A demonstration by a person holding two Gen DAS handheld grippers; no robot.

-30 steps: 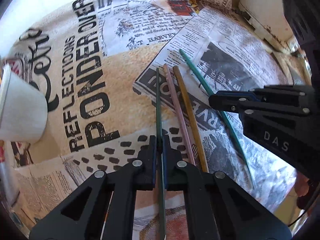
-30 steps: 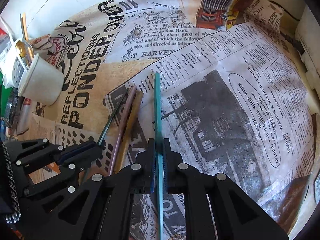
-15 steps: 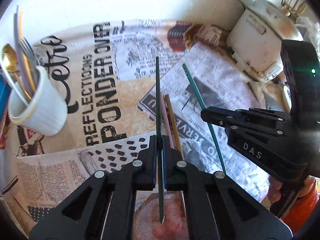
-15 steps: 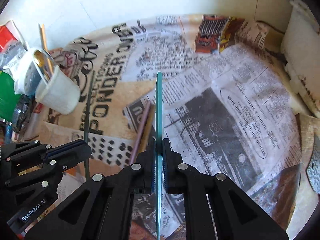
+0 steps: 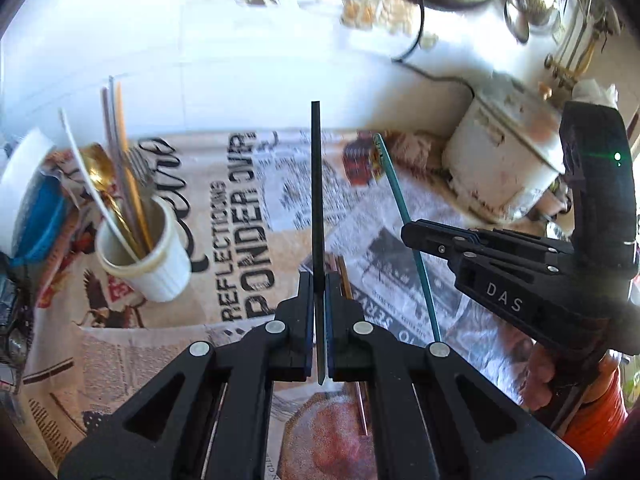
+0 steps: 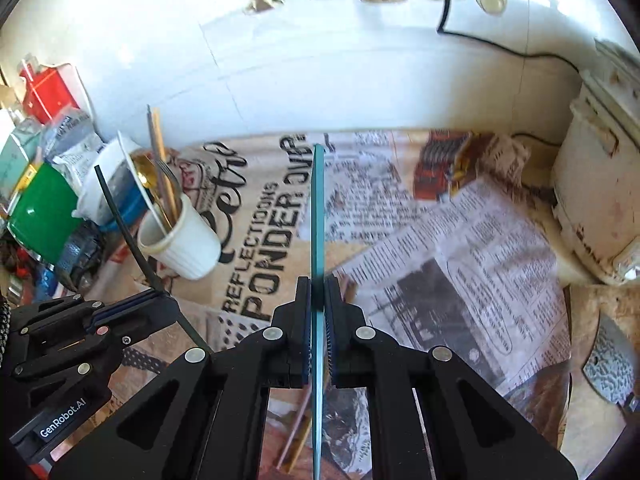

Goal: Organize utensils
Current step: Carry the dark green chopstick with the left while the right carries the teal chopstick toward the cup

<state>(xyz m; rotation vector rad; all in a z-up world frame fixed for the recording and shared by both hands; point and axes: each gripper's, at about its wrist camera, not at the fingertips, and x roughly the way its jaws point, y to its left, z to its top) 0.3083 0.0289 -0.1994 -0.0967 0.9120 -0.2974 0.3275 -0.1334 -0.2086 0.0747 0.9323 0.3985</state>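
Chopsticks are partly sorted: we see several utensils standing in the white cup (image 5: 154, 264) at frame left. Our left gripper (image 5: 319, 292) has its fingers clamped on a dark chopstick (image 5: 317, 200), our right gripper (image 6: 318, 292) on a teal chopstick (image 6: 318, 220). Two more chopsticks (image 6: 296, 440) lie on the worktop (image 6: 460, 280), low in the frame.

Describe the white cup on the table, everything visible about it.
The white cup is a small ribbed cup with a cream rim, plastic or ceramic by its look. It stands upright on the printed tablecloth, left of both grippers and touched by neither. It holds several utensils leaning toward the wall: a gold spoon, a fork, a white handle and thin sticks. Clutter crowds the table behind it.
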